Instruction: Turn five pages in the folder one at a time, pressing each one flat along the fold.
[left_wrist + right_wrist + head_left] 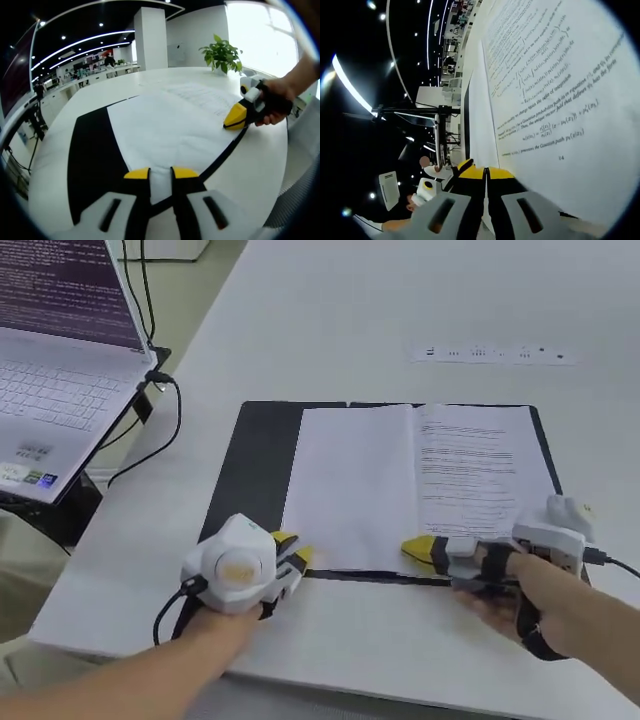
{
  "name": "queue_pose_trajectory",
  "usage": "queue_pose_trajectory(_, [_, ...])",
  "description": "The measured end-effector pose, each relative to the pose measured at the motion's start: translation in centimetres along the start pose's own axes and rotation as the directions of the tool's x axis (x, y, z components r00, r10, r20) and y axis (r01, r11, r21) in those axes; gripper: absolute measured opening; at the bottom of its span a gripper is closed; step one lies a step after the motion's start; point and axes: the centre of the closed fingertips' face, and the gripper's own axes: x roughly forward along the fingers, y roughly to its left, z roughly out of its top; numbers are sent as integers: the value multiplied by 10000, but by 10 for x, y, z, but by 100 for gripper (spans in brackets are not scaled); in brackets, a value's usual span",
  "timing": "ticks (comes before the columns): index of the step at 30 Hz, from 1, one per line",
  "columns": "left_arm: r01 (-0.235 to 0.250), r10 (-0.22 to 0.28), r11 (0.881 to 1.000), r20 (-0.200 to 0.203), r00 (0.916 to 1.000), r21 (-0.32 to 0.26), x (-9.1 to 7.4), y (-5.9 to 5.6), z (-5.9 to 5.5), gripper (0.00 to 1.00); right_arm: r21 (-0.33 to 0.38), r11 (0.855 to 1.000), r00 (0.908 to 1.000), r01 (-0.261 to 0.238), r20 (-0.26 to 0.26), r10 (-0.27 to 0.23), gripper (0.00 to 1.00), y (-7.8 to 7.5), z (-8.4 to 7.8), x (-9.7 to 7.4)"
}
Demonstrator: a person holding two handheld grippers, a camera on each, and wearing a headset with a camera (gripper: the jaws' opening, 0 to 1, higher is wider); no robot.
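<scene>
Tally, counted off the head view unless noted.

- Desk: one.
- Folder, black, lying open: one.
- Pages facing up: two. One blank page and one printed page.
- Tongs: two pairs, left tongs and right tongs. Each pair has two yellow tips, four in all.
- Laptop: one.
- Marked strip on the desk top: one.
- Potted plant, left gripper view: one.
</scene>
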Motion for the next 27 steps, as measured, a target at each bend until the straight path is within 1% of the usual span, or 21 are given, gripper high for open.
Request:
queue_pose_trajectory(3, [1, -1, 10000, -29, 10000, 12, 0, 0, 0, 14, 17, 10000, 9999, -20, -100, 20, 0, 1, -12, -3])
queue_pose_trajectory(7, [3, -2, 10000, -57, 10000, 12, 0, 0, -1, 14, 80, 9999, 9994, -88, -320, 91, 0, -2, -23, -7])
queue_pose_trajectory(9, [12, -11, 10000, -87, 10000, 36, 0, 0, -1, 14, 101, 9999, 9983, 53, -577, -47, 0, -5, -32, -10])
queue_pose_trajectory(10, [15, -14, 10000, -95, 10000, 35, 0, 0, -1, 14, -198, 9992, 9959, 361, -826, -376, 0, -11, -41, -13])
queue_pose_trajectory(11, [12, -11, 10000, -108, 9999, 28, 0, 0, -1, 14, -31, 9997, 9965, 256, -801, -258, 0, -9, -44, -14])
queue_pose_trajectory(12, [9, -8, 10000, -121, 9999, 20, 0, 0, -1, 14, 133, 9999, 9978, -56, -655, 65, 0, -1, -44, -16])
queue_pose_trajectory(14, [-3, 2, 10000, -122, 9999, -94, 0, 0, -1, 14, 24, 9999, 9982, -118, -586, 119, 0, 4, -46, -20])
queue_pose_trajectory(15, [-28, 26, 9998, -127, 9999, -194, 0, 0, -1, 14, -250, 9994, 9978, -246, -622, 230, 0, 12, -48, -23])
queue_pose_trajectory(16, [-51, 46, 9996, -152, 9999, -278, 0, 0, -1, 14, -358, 9987, 9976, -358, -609, 336, 0, 18, -50, -25])
queue_pose_trajectory(17, [-141, 126, 9969, -189, 9997, -773, 0, 1, -1, 14, -547, 9976, 9980, -431, -482, 404, 0, 25, -49, -28])
queue_pose_trajectory(18, [-97, 71, 9949, -264, 9996, -1000, 0, 0, -1, 15, -656, 9968, 9983, -456, -401, 430, 0, 27, -48, -29])
queue_pose_trajectory(19, [101, -131, 9944, -271, 9995, -1055, 0, -3, 2, 18, -920, 9945, 9986, -498, -248, 478, 0, 34, -47, -34])
queue_pose_trajectory(20, [137, -174, 9938, -322, 9993, -1103, 0, -4, 1, 22, -1055, 9935, 9990, -438, -102, 430, 0, 37, -46, -37])
queue_pose_trajectory(21, [337, -391, 9928, -456, 9982, -1145, 0, -9, 2, 25, -1518, 9877, 9989, -367, 241, 408, 0, 43, -42, -43])
queue_pose_trajectory(22, [466, -534, 9920, -560, 9970, -1172, -1, -12, 2, 31, -1828, 9826, 9985, -319, 390, 397, 0, 45, -39, -46])
queue_pose_trajectory(23, [509, -609, 9916, -818, 9948, -1193, -1, -16, 3, 34, -2188, 9757, 9969, -140, 729, 306, 0, 49, -36, -53])
queue_pose_trajectory(24, [511, -631, 9923, -1053, 9924, -1129, -2, -17, 1, 37, -2366, 9716, 9951, -46, 950, 278, 0, 51, -33, -58])
queue_pose_trajectory(25, [446, -595, 9926, -1332, 9893, -1127, -5, -19, 1, 40, -2691, 9631, 9938, 51, 1083, 250, 0, 54, -32, -65])
queue_pose_trajectory(26, [386, -573, 9911, -1474, 9874, -1272, -7, -19, 0, 42, -2887, 9573, 9927, 169, 1189, 184, 0, 54, -31, -70])
queue_pose_trajectory(27, [375, -615, 9874, -1542, 9861, -1540, -9, -21, 1, 45, -3085, 9502, 9895, 436, 1443, 15, 0, 54, -29, -78])
